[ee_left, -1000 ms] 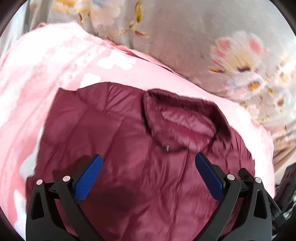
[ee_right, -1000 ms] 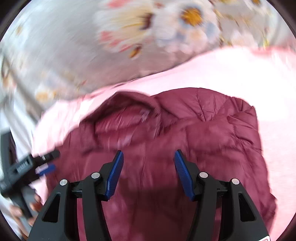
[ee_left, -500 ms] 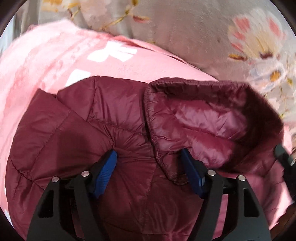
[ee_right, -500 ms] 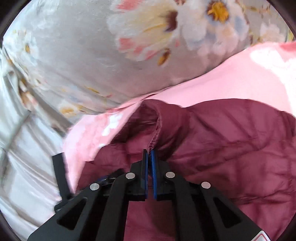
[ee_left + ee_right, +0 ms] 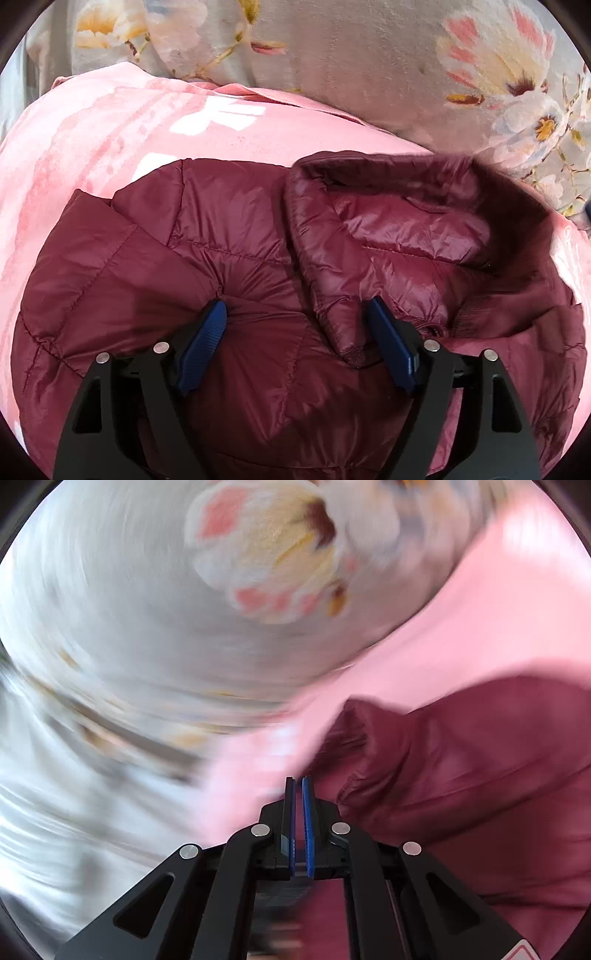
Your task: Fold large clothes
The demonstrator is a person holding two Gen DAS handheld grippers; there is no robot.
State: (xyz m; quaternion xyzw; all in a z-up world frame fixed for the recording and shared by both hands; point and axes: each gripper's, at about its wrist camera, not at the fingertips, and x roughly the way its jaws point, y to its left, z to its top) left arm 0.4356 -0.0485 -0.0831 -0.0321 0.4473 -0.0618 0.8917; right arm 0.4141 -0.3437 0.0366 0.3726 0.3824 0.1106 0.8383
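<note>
Left wrist view showed the jacket (image 5: 258, 295) spread on a pink blanket (image 5: 92, 147) over a bed with a floral cover (image 5: 369, 55). The left hand-held gripper (image 5: 295, 325) had its jaws wide, having just opened slightly, pads pressed into the chest fabric beside the collar (image 5: 369, 229) without pinching it. The right hand-held gripper (image 5: 299, 794) was nearly shut, having just parted a little, with nothing visibly between its pads in a blurred frame. Folding seemed at its start; next, 1 side needs gripping and drawing across.
</note>
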